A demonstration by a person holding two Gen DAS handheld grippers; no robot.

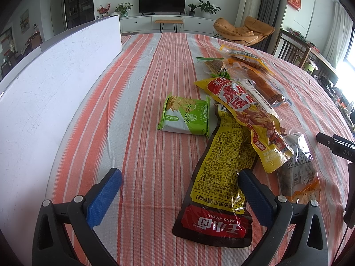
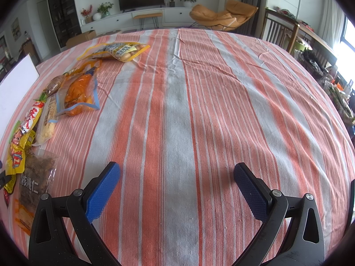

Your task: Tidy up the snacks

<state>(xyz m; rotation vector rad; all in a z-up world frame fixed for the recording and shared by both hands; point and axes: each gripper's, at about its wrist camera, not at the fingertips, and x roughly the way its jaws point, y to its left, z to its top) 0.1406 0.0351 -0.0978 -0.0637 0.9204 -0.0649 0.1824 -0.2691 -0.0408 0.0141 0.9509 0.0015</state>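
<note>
My left gripper (image 1: 179,174) stands open low over the striped tablecloth (image 1: 142,133). A yellow-and-black pouch (image 1: 221,173) lies partly between its fingers, with the right pad (image 1: 255,197) over the pouch's edge. A green cracker packet (image 1: 185,116) lies alone further ahead. A yellow-and-red pouch (image 1: 244,108), a walnut bag (image 1: 297,168) and a sausage pack (image 1: 264,84) overlap to the right. My right gripper (image 2: 177,169) is open over bare cloth, holding nothing. To its left lie the walnut bag (image 2: 35,177), an orange pack (image 2: 77,93) and a yellow-rimmed nut bag (image 2: 117,51).
A large white box (image 1: 44,102) stands along the table's left side, and its corner shows in the right wrist view (image 2: 15,84). Part of the other black gripper (image 1: 335,148) enters at the right edge. Wooden chairs (image 2: 279,33) stand beyond the far right of the table.
</note>
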